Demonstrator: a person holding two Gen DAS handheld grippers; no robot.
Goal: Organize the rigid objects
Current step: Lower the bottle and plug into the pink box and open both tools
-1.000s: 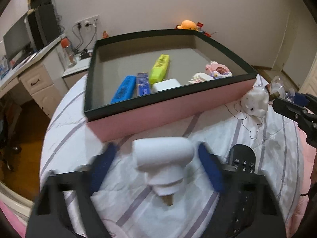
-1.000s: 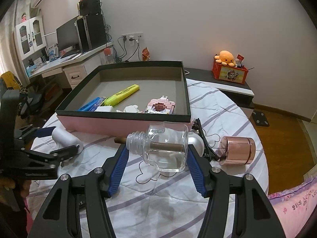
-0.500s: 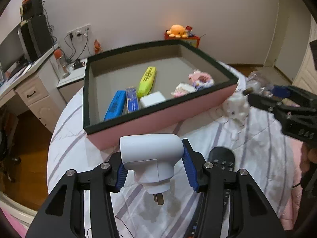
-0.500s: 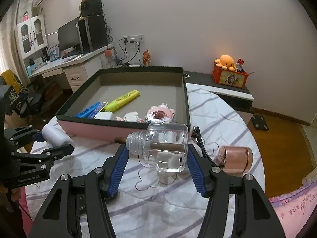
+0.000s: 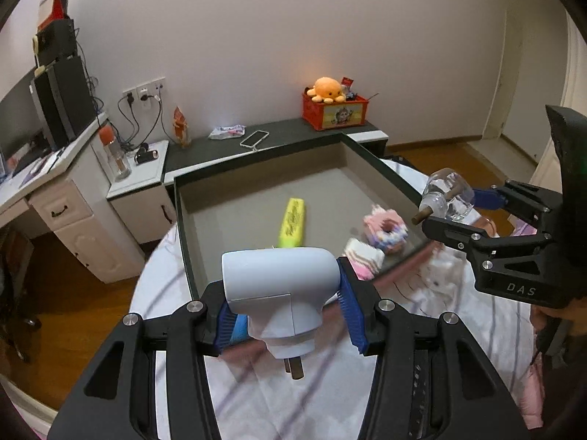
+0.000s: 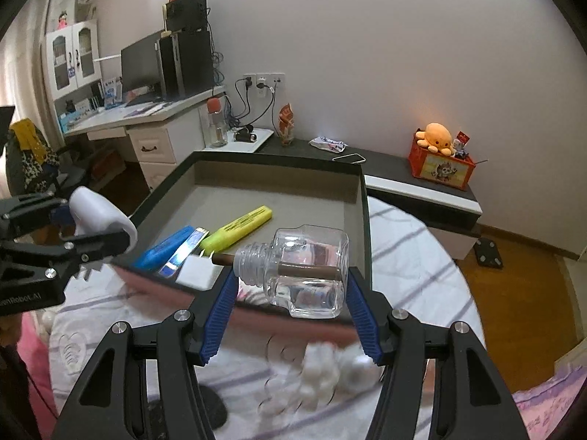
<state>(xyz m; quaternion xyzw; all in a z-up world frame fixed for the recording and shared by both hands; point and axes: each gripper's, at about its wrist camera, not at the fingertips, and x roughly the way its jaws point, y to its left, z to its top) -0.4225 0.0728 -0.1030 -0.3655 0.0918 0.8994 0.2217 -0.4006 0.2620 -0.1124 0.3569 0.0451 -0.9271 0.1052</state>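
Left wrist view: your left tool (image 5: 286, 310) gripped the white plug (image 5: 279, 286), your right tool (image 6: 290, 302) the glass bottle (image 6: 308, 271); neither was yet inside the tray (image 5: 256, 198), lower centre, which already held several things.

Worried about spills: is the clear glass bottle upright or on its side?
On its side: the clear glass bottle lies horizontal between the right tongs, neck pointing left.

An orange octopus plush (image 5: 327, 89) is sitting on a red crate (image 5: 334, 112) at the end of a dark low shelf (image 5: 234, 150) along the wall. A phone (image 5: 254, 138) is lying flat on that shelf. Cables are hanging from a wall socket (image 6: 261, 81). A red-capped bottle (image 6: 216, 121) is standing beside the white desk (image 6: 146, 124), which is carrying a black computer tower (image 6: 187, 62).
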